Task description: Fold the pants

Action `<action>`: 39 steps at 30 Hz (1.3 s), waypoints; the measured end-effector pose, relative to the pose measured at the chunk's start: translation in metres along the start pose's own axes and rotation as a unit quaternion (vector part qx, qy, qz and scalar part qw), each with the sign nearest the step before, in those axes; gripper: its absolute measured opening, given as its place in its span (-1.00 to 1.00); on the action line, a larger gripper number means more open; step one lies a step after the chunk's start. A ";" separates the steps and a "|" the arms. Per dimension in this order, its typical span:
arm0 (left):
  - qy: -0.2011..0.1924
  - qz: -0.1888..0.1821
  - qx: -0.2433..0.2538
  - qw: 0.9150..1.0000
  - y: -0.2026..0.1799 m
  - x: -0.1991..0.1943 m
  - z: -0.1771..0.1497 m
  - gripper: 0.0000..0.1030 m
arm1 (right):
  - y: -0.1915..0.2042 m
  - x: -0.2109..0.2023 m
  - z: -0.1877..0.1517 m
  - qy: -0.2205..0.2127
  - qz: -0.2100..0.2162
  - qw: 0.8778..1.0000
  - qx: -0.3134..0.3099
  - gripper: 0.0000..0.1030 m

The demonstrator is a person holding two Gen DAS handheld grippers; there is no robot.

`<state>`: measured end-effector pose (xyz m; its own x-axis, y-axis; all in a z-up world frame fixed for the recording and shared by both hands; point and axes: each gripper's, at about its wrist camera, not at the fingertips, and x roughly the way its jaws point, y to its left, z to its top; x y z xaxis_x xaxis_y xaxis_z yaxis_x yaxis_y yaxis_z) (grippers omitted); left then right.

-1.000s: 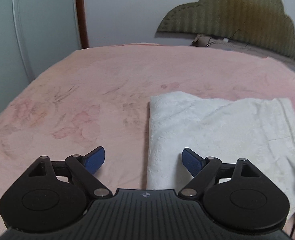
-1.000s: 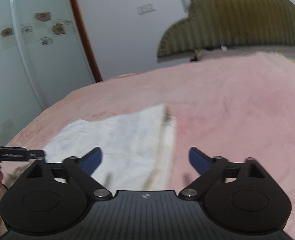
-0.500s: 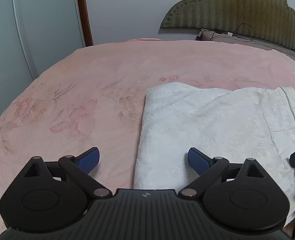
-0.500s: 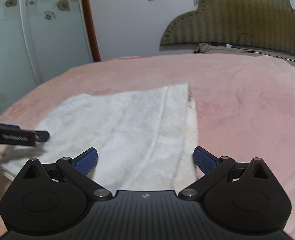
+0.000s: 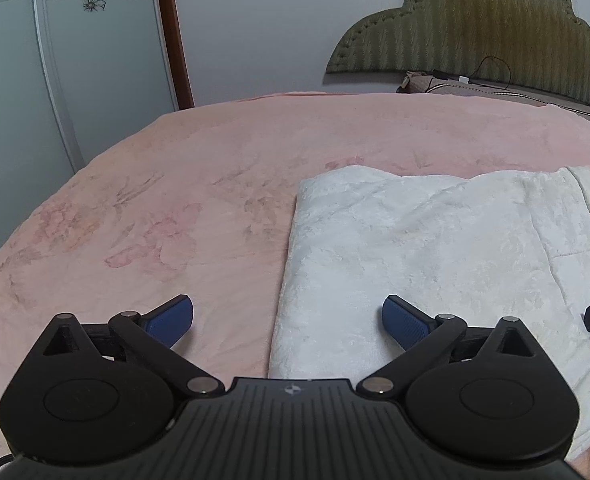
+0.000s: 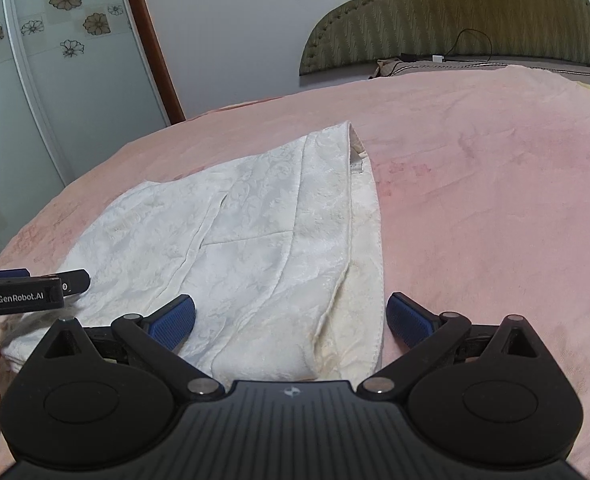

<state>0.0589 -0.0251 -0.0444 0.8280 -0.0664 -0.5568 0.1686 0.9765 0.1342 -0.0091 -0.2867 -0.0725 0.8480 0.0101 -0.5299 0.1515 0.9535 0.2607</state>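
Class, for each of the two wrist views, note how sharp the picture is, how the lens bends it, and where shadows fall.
Left wrist view: sharp and evenly lit; the fisheye bows the bed edge into an arc and darkens the corners. Right wrist view: equally sharp, the wardrobe frame curves, and soft shadow lies under the pants folds.

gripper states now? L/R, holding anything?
Left gripper: jaws opening, holding nothing; white pants edge between fingers.
Right gripper: open, holding nothing.

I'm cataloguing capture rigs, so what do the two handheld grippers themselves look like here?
Both match: the left gripper and right gripper have a black ribbed body with a small logo, two round black hubs, black linkage arms with silver pivot pins, and blue ribbed fingertip pads. Seen from the right wrist, the left one's side reads GenRobot.AI in white.
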 end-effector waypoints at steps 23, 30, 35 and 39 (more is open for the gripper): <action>0.007 -0.094 -0.121 0.988 0.043 0.015 -0.020 1.00 | -0.051 -0.008 -0.004 -0.039 0.110 0.983 0.140 1.00; 0.042 -0.202 -0.104 0.973 0.064 0.026 -0.006 0.96 | -0.071 0.012 0.025 0.035 0.183 0.975 0.119 1.00; 0.093 -0.276 -0.146 0.945 0.084 0.053 0.010 0.96 | -0.091 0.035 0.046 0.071 0.239 0.962 0.116 1.00; 0.113 -0.322 -0.154 0.927 0.089 0.072 0.018 0.93 | -0.080 0.051 0.057 0.085 0.251 0.961 0.074 1.00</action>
<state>0.1431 0.0538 -0.0577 0.4691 -0.6457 -0.6025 0.3995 0.7636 -0.5073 0.0510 -0.3796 -0.0739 0.7399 0.5185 -0.4287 -0.1737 0.7629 0.6228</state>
